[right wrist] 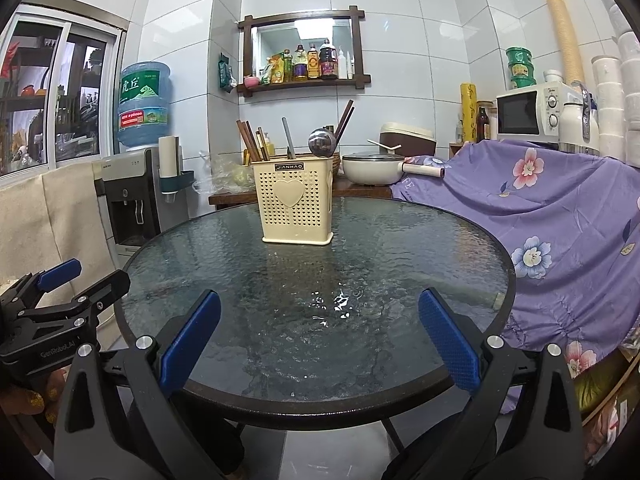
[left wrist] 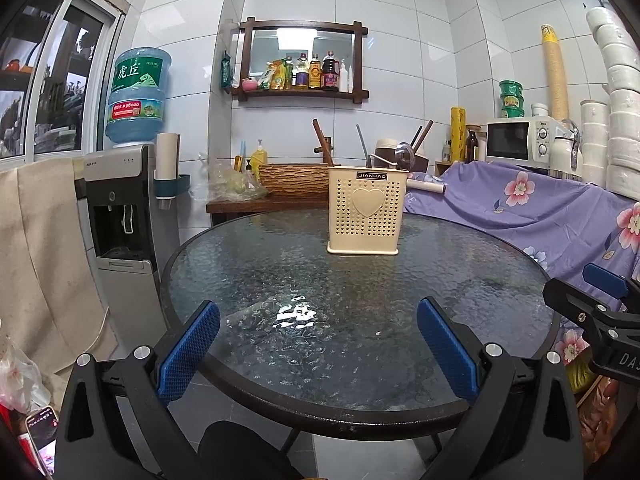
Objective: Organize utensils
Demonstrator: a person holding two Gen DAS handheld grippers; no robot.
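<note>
A: Left gripper [left wrist: 318, 344] build?
B: Black angular frame, silver screw heads, blue cross-hatched pads [left wrist: 186, 350]. White "GenRobot.AI" lettering shows on it in the right wrist view.
A: Right gripper [right wrist: 320, 340]?
B: Same frame; blue textured pads [right wrist: 450, 338], silver screws.

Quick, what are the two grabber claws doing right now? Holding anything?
Left gripper: open, holding nothing, above the glass table.
Right gripper: open, holding nothing.
</note>
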